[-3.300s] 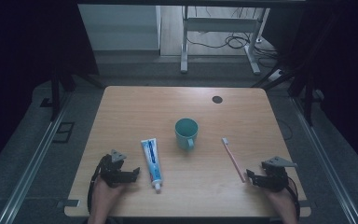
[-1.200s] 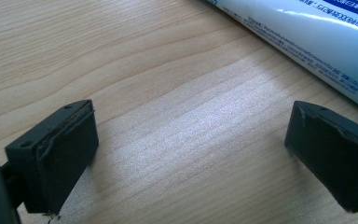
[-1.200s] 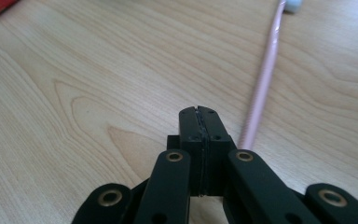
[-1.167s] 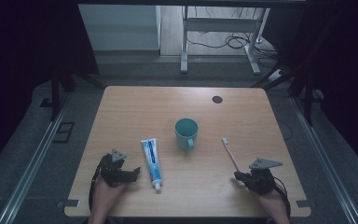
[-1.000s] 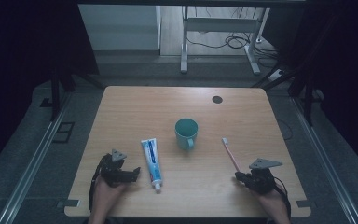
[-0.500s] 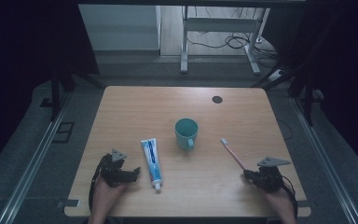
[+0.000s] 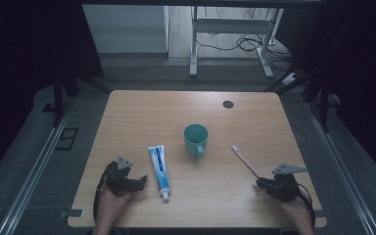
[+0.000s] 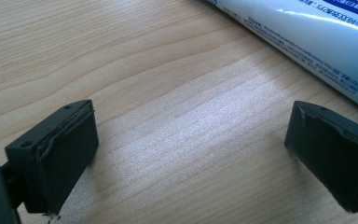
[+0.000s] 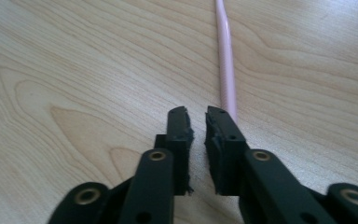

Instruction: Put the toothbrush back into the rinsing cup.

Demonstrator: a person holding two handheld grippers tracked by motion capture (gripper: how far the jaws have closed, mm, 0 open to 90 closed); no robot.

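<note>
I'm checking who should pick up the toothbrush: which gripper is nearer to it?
Right. The right gripper sits at the near end of the pink toothbrush; the left gripper rests beyond the toothpaste tube, across the table.

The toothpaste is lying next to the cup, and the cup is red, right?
Not quite. The toothpaste does lie beside the cup, but the cup is teal, not red. The high view shows its colour plainly.
</note>
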